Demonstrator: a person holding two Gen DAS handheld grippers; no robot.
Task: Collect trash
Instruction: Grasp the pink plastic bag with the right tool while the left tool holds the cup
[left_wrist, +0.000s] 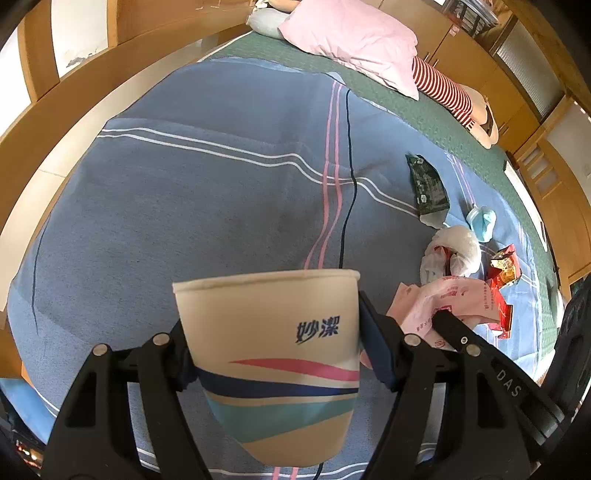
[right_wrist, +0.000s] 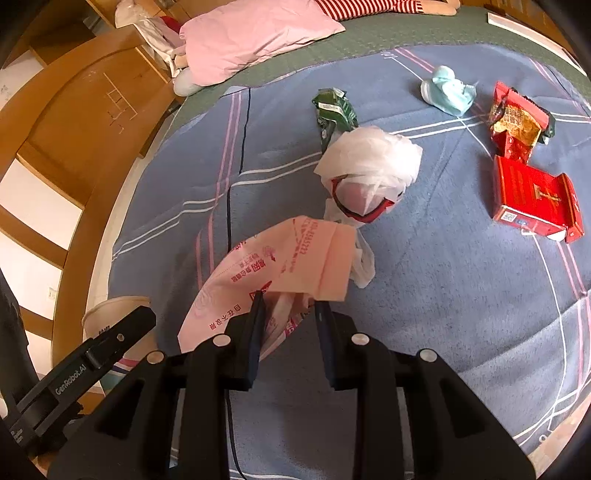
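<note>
While clamped on paper cup (left_wrist: 273, 365), left gripper (left_wrist: 275, 354) over blue blanket (left_wrist: 207, 192). Right gripper (right_wrist: 290, 314) pinching pink bag (right_wrist: 280, 266); white bag (right_wrist: 369, 162) at one o'clock, red box (right_wrist: 532, 195) at two.

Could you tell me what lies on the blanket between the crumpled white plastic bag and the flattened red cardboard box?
Nothing: in the right wrist view, only bare blue blanket separates the crumpled white plastic bag from the flattened red cardboard box.

Matt paper cup (left_wrist: 273, 362); thin glossy pink plastic bag (right_wrist: 273, 262); soft woven blanket (right_wrist: 443, 295); varnished wood bedframe (right_wrist: 74, 122).
</note>
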